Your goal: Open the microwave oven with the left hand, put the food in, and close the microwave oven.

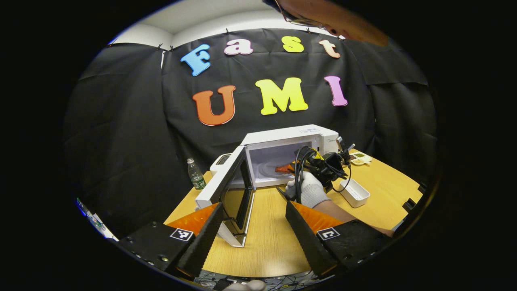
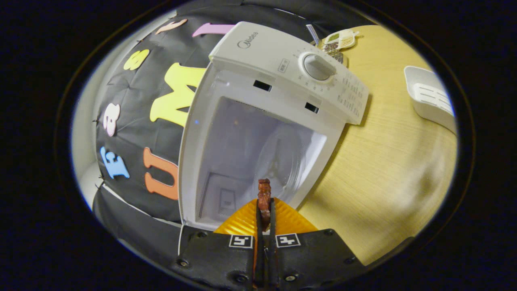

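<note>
Food at the oven mouth, door open, left tool idle.

Left gripper view: left gripper [image 1: 253, 226] spread wide, holding nothing, low over the table [image 1: 266, 242]. Microwave [image 1: 288, 155] at 12 o'clock, its door [image 1: 226, 190] swung out toward 10. A gloved hand [image 1: 309, 190] at 1 o'clock carries the right gripper [image 1: 319, 165] into the cavity, with the food [image 1: 282, 168] over the turntable. Tray [image 1: 354, 192] at 2, bottle [image 1: 196, 174] at 10.
Right gripper view: right gripper [image 2: 264, 218] nipped narrow on the food [image 2: 264, 194], whose long axis runs straight ahead along the fingers. Cavity dead ahead at 12; dial [image 2: 318, 66] at 1. Judged: the right hand delivers, while the left sits nearer the door for closing.
</note>
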A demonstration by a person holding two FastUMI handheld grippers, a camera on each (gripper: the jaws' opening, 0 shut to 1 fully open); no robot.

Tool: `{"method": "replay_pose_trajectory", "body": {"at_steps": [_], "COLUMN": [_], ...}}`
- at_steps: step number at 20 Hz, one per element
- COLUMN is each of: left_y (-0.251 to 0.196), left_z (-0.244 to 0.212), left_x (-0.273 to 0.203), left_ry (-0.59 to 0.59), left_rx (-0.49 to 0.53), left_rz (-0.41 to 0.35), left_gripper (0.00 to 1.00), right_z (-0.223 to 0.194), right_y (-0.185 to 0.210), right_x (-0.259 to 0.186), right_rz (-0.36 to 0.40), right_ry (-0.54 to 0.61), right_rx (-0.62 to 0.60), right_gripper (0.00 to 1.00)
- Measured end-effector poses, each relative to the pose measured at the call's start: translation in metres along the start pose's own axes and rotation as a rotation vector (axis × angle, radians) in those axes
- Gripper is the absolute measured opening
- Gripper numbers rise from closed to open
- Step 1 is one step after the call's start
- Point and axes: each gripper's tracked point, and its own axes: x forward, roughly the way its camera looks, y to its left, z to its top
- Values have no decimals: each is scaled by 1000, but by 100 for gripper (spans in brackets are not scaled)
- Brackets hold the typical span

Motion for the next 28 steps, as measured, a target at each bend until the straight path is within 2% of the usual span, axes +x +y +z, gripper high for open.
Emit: {"method": "replay_pose_trajectory", "body": {"at_steps": [3,5,6,7,8,9,10,11,12,13,14,15,16,17,21,22,23,26,27,28], "left_y": [9,12,16,18,19,18,16,16,17,17,16,16,16,16,14,14,14,14,14,13], "left_z": [-12,-14,-13,-14,-14,-15,-16,-16,-17,-16,-18,-19,-21,-21,-25,-23,-23,-22,-20,-20], "left_x": [5,6,10,13,15,18,19,19,20,20,21,23,24,25,33,33,34,37,36,37], "left_ry": [39,43,39,39,39,42,43,48,52,55,58,64,71,70,82,76,76,70,67,62], "left_rx": [-27,-34,-27,-29,-37,-47,-48,-45,-41,-41,-42,-41,-41,-42,-58,-56,-56,-50,-46,-42], "left_rz": [26,24,31,37,41,38,36,33,33,34,31,29,27,26,25,24,25,21,21,19], "left_gripper": [95,95,95,95,95,95,95,95,95,95,95,95,95,95,96,95,95,95,95,95], "right_z": [-9,-19,-19,-20,-19,-17,-16,-16,-17,-17,-16,-15,-13,-11,-4,-4,-4,-3,0,1], "right_y": [2,3,4,-2,0,0,1,2,2,-2,-3,-4,-6,-7,-9,-9,-7,-9,-12,-11], "right_x": [29,50,58,67,73,77,79,83,86,88,88,88,87,87,86,86,85,83,84,83], "right_rz": [-18,-16,-22,-44,-36,-38,-40,-44,-51,-71,-80,-85,-91,-93,-117,-122,-117,-128,-136,-137], "right_ry": [-54,-40,-35,-40,-70,-96,-114,-123,-128,-127,-135,-143,-149,-146,-142,-136,-133,-123,-127,-139], "right_rx": [25,36,49,36,-1,-35,-66,-97,-134,-186,-237,-295,-365,-413,-541,-566,-584,-630,-668,-708], "right_gripper": [7,7,0,7,8,8,0,10,2,13,17,9,12,24,29,26,28,40,51,48]}}
